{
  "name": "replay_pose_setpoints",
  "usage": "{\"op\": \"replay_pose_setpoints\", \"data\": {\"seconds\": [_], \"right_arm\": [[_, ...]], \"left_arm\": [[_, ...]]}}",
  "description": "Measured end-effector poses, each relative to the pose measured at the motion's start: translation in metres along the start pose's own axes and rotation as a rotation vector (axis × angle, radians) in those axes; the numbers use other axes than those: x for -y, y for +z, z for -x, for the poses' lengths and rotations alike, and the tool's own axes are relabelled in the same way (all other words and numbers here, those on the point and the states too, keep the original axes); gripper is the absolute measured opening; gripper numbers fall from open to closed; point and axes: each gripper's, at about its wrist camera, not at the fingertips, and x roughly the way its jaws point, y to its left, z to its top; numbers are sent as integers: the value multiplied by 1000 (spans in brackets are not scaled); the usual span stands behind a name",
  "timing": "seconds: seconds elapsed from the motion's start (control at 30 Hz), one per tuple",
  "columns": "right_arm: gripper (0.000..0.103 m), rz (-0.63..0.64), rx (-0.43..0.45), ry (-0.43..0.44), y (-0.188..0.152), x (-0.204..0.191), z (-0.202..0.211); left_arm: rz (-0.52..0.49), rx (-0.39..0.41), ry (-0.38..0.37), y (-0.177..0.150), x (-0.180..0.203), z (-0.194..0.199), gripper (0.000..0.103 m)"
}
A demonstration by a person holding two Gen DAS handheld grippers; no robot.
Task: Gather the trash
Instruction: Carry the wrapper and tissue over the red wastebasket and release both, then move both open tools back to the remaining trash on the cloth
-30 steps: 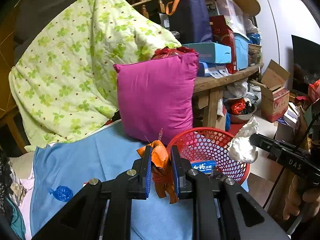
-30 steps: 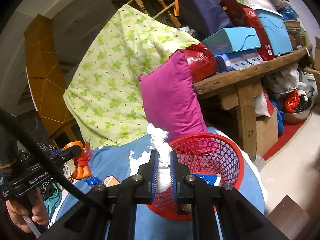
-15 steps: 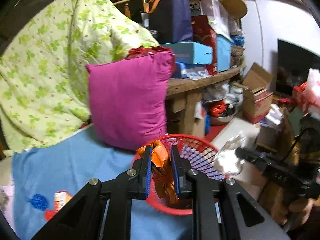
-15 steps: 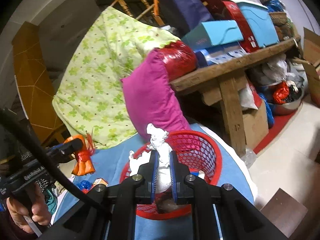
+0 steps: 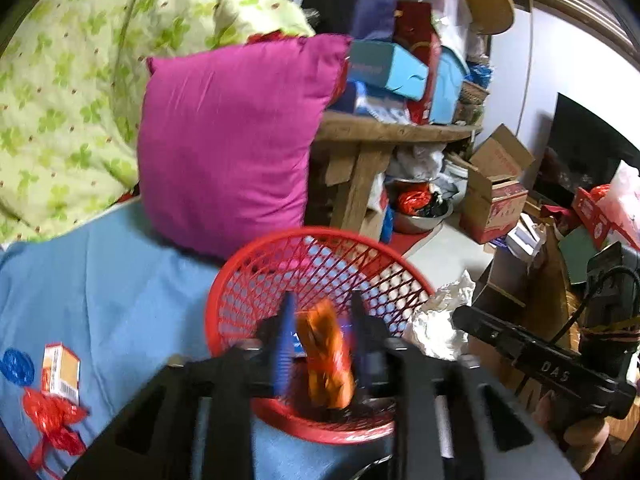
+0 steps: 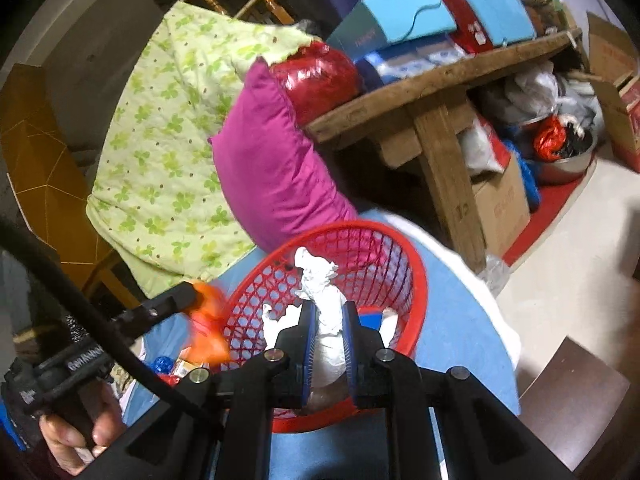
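Note:
My left gripper hangs over the red mesh basket, its jaws opening. A blurred orange wrapper sits loose between the fingers, and neither pad presses on it. My right gripper is shut on a white crumpled paper, held just above the basket. The left wrist view shows that paper at the basket's right rim. In the right wrist view the left gripper comes in from the left with the orange wrapper. More white paper lies inside the basket.
A pink pillow and green quilt lean behind the basket. On the blue sheet lie a small carton, a red wrapper and a blue one. A laden wooden table stands to the right, with cardboard boxes on the floor.
Both grippers have come down over the basket. The left jaws have parted and the orange wrapper, held tight before, is loose and blurred. The right gripper keeps its paper.

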Motion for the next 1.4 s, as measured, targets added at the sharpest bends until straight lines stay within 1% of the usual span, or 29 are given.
{"op": "replay_pose_setpoints", "data": {"seconds": [0.07, 0.1, 0.17, 0.23, 0.27, 0.3, 0.33, 0.37, 0.43, 0.47, 0.5, 0.53, 0.6, 0.67, 0.73, 0.77, 0.87, 0.97, 1.07, 1.13, 1.3, 1.4], "right_arm": [[19, -8, -31, 6, -2, -1, -7], [21, -11, -41, 5, -4, -2, -9], [21, -9, -51, 9, -6, -5, -12], [21, -4, -42, 15, -6, -10, -11], [23, -3, -36, 21, -6, -12, -11], [28, 1, -31, 26, -6, -15, -11], [30, 8, -25, 30, -6, -19, -10], [34, 15, -18, 35, -6, -23, -9], [46, 43, 3, 55, -6, -35, -5], [57, 66, 15, 59, -7, -44, -4], [58, 79, 25, 62, -8, -50, -2], [58, 102, 36, 73, -10, -59, -1], [58, 144, 36, 103, -13, -79, -3], [58, 189, 29, 131, -20, -101, -8], [58, 232, 9, 160, -30, -120, -14], [58, 253, -8, 171, -35, -129, -19], [58, 310, -85, 211, -56, -160, -39], [58, 351, -156, 245, -77, -182, -55], [58, 407, -220, 266, -98, -203, -72], [58, 426, -255, 280, -108, -211, -81], [58, 487, -339, 298, -138, -231, -106], [58, 509, -392, 313, -150, -239, -122]], "left_arm": [[27, 13, 22, -5, -9, 5, 61], [37, 24, 27, -6, -14, 10, 61], [43, 43, 39, -10, -26, 25, 61], [45, 66, 78, -16, -40, 44, 62], [46, 76, 99, -20, -48, 53, 62], [47, 88, 119, -24, -56, 63, 62], [48, 101, 140, -29, -63, 73, 63], [47, 116, 182, -37, -76, 90, 66], [46, 131, 253, -50, -95, 112, 66], [49, 140, 313, -62, -110, 129, 67], [56, 146, 351, -70, -120, 141, 67], [74, 151, 406, -82, -135, 157, 67], [110, 155, 473, -99, -158, 178, 68], [161, 158, 562, -121, -184, 203, 68], [204, 155, 618, -137, -203, 216, 68], [244, 150, 644, -148, -214, 222, 69], [322, 136, 658, -173, -235, 230, 69], [372, 115, 652, -193, -248, 228, 69], [381, 93, 654, -206, -257, 221, 69], [386, 86, 655, -213, -259, 221, 69], [449, 90, 651, -227, -275, 225, 69], [478, 85, 654, -235, -282, 225, 69]]}}
